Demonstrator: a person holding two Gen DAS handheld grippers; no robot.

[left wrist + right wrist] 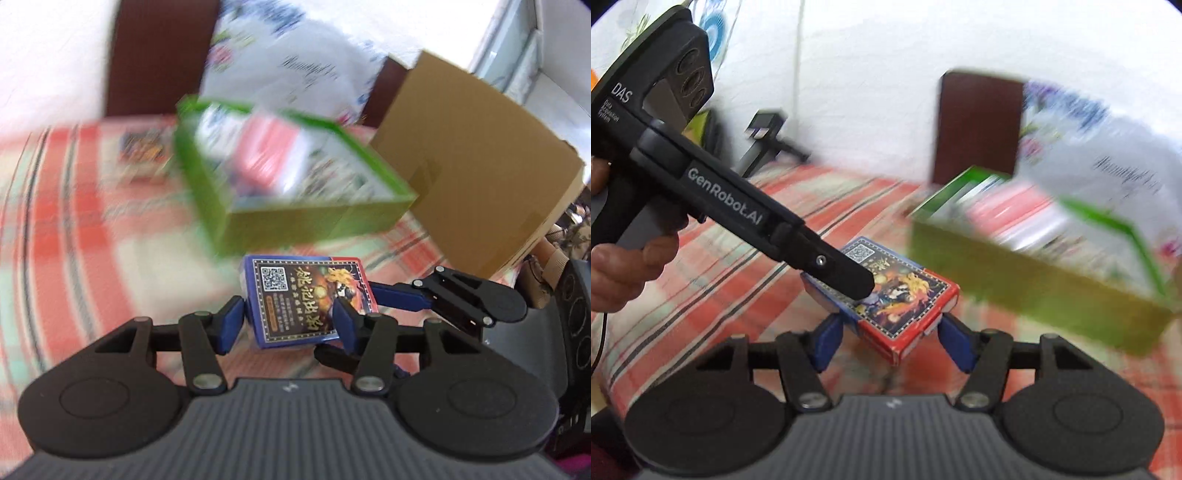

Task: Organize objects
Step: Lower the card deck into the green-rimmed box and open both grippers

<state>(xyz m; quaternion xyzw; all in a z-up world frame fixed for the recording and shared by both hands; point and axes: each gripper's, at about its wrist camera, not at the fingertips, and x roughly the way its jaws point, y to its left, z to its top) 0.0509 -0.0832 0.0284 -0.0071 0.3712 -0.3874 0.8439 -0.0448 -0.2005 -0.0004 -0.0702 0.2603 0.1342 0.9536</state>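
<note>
Left gripper (288, 325) clamped on a card pack (306, 301), blue pads (232, 325) pressing both long sides, printed face with QR code up. Right gripper (890, 341) closing on the same pack (905, 299) from the other end, blue pads (955, 343) set just beside its red corner edges; touching or a hair apart, cannot tell. In the right wrist view, left gripper (849, 277) reaching in from the upper left, black fingertip lying over the pack's top face, a bare hand (624, 266) on the handle. In the left wrist view, right gripper (424, 295) entering from the right, one blue finger along the pack's far side. Pack held low over a red plaid cloth (74, 221), between both grippers; resting on it or lifted, cannot tell. Just beyond, a green tray (295, 221), open-topped, blurred, with flat packets inside, near wall facing the pack. Cardboard box (480, 166) standing right of the tray, close to it, near the cloth's right edge. Bare cloth left of the tray and pack, wide and flat. Dark brown headboard (159, 55) and white wall behind.
</note>
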